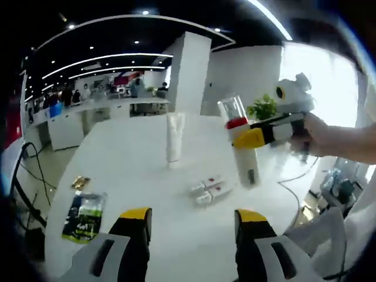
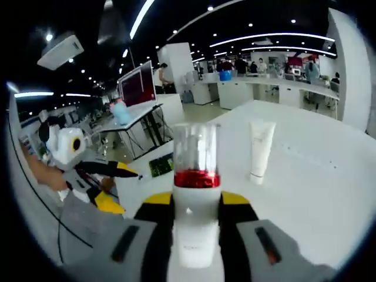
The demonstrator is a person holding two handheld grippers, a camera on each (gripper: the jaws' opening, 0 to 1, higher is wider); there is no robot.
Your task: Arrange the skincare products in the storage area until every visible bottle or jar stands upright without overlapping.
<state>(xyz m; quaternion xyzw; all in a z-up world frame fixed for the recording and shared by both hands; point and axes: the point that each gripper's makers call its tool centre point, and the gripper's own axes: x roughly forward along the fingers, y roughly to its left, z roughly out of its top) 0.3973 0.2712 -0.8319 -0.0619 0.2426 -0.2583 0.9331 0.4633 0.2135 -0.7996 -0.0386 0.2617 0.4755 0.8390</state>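
Clamped between the jaws of the right hand-held gripper [image 2: 197, 220], the red-banded bottle [image 2: 195, 194] is upright above the tabletop [image 2: 305, 170]; recommend lowering it vertically clear of the standing tube [image 2: 260, 150] at 1 o'clock, while the left hand-held gripper [image 1: 192, 226] sits open and empty.

On the round white table [image 1: 135, 170] the count is as follows. One tall white bottle with a red band and clear cap [image 1: 239, 144] sits at about two o'clock from the table's middle. One white squeeze tube standing on its cap [image 1: 174, 140] is at twelve o'clock. Two small white tubes with red marks, lying side by side [image 1: 210, 189], are at four o'clock. One green-and-black flat sachet [image 1: 84, 216] and one small gold foil packet [image 1: 80, 183] lie at eight o'clock.
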